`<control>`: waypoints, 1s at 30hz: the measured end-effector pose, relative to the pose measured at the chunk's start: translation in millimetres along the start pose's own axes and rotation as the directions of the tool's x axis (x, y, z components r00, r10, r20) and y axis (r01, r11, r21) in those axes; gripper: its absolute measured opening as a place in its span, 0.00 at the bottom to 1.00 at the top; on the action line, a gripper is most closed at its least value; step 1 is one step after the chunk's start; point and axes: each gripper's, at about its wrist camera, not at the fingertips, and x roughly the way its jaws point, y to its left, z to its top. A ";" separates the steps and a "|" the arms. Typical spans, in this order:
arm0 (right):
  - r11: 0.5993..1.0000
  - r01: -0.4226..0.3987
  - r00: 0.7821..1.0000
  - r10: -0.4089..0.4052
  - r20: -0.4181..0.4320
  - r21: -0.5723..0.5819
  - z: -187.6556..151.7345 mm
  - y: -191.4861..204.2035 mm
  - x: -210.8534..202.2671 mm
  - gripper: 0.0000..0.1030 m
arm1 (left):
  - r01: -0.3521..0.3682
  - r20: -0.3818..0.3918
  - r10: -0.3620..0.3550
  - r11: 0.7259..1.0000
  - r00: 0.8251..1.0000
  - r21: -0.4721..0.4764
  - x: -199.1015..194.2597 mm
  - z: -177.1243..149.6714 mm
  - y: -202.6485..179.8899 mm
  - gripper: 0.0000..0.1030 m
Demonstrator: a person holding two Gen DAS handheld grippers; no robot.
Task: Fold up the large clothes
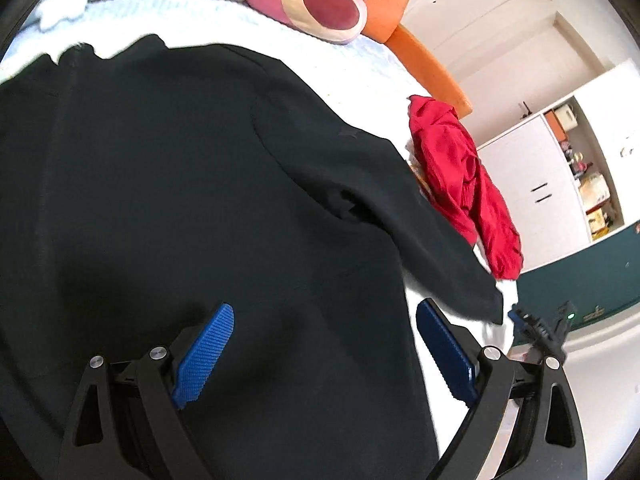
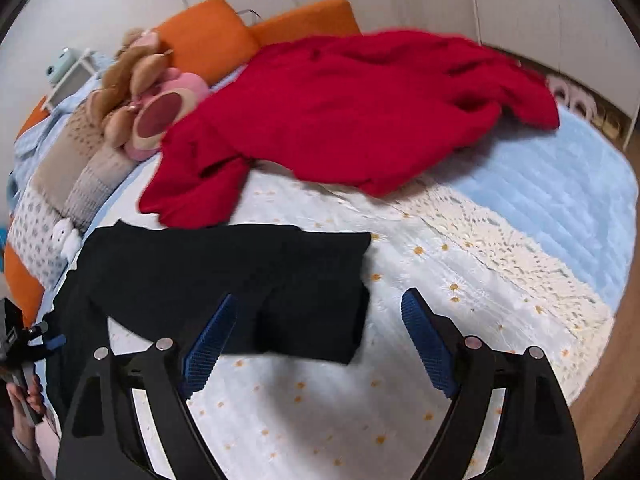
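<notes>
We hold both grippers wide, nothing between the pads. The black garment (image 1: 180, 180) lies flat on the bed (image 2: 500, 248), directly under our left gripper (image 1: 324, 344). Its sleeve (image 2: 312, 292) stretches rightward, ending just ahead of our right gripper (image 2: 316, 340), the nearer one. The red garment (image 2: 352, 112) waits farther off.

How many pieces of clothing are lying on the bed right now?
2. A black garment is spread out nearest the cameras, and a red garment lies crumpled beyond it, by the orange cushions. The black one could be hiding more underneath.
</notes>
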 end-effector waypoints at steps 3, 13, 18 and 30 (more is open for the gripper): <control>1.000 0.007 0.999 -0.006 -0.033 0.011 0.8 -3.1 17.0 0.81 | 0.042 -0.008 -0.043 0.998 0.999 -0.039 17.8 7.6 -4.1 0.91; 0.965 -0.257 0.965 0.259 0.044 -0.041 28.9 35.7 -33.2 0.03 | 0.091 -0.043 -0.091 0.996 0.995 0.009 44.0 19.9 -44.4 0.91; 0.848 -0.435 0.880 0.471 0.055 -0.302 23.6 135.7 -124.4 0.03 | 0.196 -0.056 -0.199 0.979 0.978 -0.060 44.1 31.8 -54.5 0.91; 0.422 -0.635 0.698 0.672 -0.247 -0.647 -65.3 306.0 -243.0 0.03 | 0.355 0.039 -0.358 0.895 0.933 -0.272 33.2 59.5 -31.0 0.91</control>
